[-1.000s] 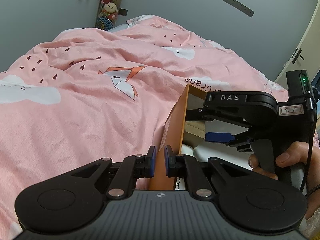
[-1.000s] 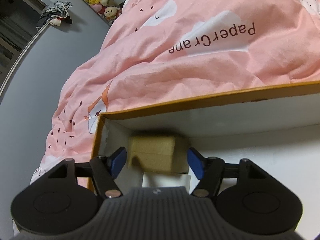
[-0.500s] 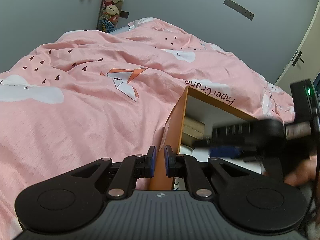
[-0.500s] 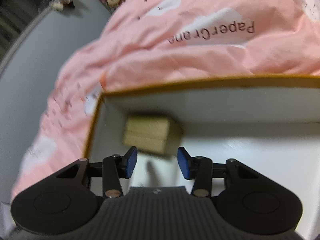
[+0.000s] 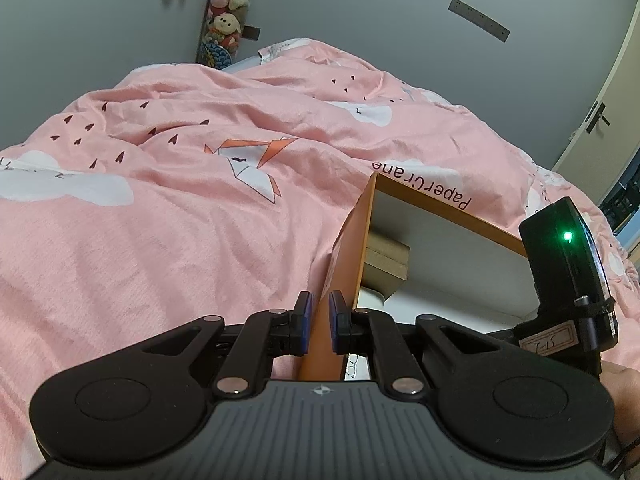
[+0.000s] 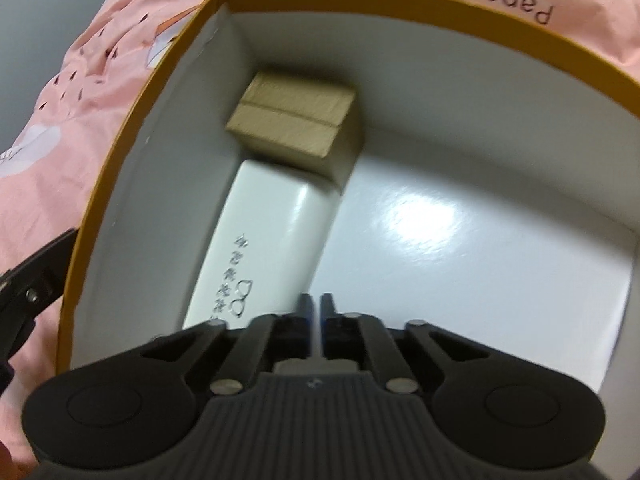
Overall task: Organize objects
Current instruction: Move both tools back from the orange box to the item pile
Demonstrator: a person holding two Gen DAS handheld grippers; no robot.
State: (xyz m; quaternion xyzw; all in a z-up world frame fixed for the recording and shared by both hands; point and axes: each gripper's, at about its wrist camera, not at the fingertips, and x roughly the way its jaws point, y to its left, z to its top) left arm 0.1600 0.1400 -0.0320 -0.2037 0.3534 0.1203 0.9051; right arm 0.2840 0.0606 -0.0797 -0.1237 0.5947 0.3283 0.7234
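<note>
light: dim, soft indoor | glare: bright patch on glossy white floor of orange-rimmed cardboard box (image 6: 420, 216) | blur: right view smeared | edges: fisheye-bent, dark corners

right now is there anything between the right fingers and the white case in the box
Nothing visible does. The right gripper hangs shut over the orange box, just beside the white case that lies along its left wall. The brown carton sits past the case's far end, out of the way.
</note>
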